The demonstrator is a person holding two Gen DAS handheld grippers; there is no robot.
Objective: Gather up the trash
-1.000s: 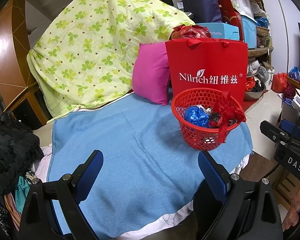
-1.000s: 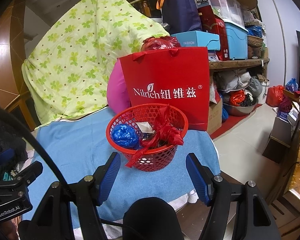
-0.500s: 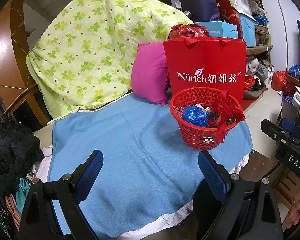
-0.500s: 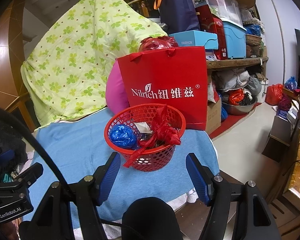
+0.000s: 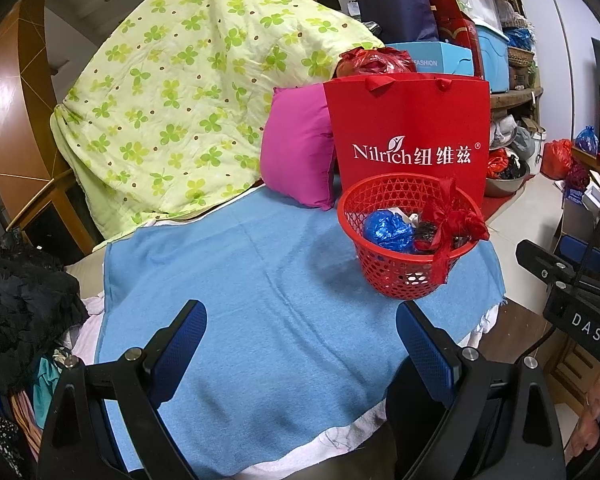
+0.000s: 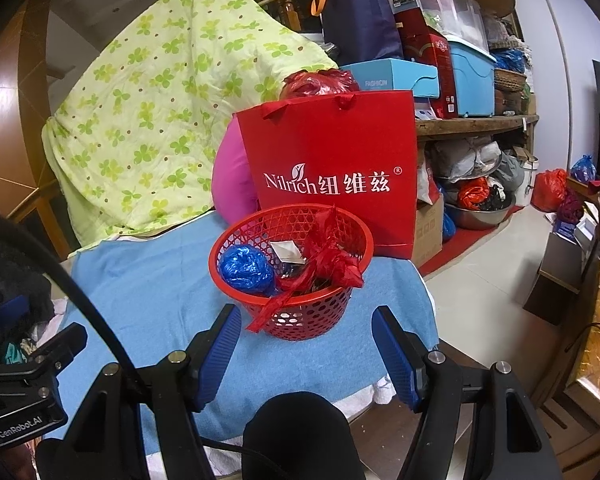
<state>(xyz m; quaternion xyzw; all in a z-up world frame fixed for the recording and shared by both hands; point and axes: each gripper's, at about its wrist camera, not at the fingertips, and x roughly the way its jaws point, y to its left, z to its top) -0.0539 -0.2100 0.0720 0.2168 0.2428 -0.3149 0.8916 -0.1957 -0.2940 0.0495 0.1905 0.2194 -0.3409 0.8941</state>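
A red mesh basket [image 5: 384, 276] [image 6: 328, 308] stands on the blue cloth [image 5: 236, 280] [image 6: 148, 280] near its right edge. Inside lie a crumpled blue plastic bag [image 5: 388, 230] [image 6: 246, 268], a red plastic bag [image 5: 456, 216] [image 6: 332, 260] with a strip hanging over the rim, and small wrappers. My left gripper [image 5: 302, 328] is open and empty over the cloth, left of and nearer than the basket. My right gripper [image 6: 306, 336] is open and empty, just in front of the basket.
A red Nilrich paper bag [image 5: 408, 136] [image 6: 332, 176] stands behind the basket, beside a pink pillow [image 5: 296, 152]. A green clover quilt [image 5: 188, 92] rises at the back left. Black clothes [image 5: 16, 304] lie at left. Shelves with boxes [image 6: 460, 80] and the floor lie right.
Both grippers stay open and empty. The views have shifted slightly; the basket and its contents have not moved.
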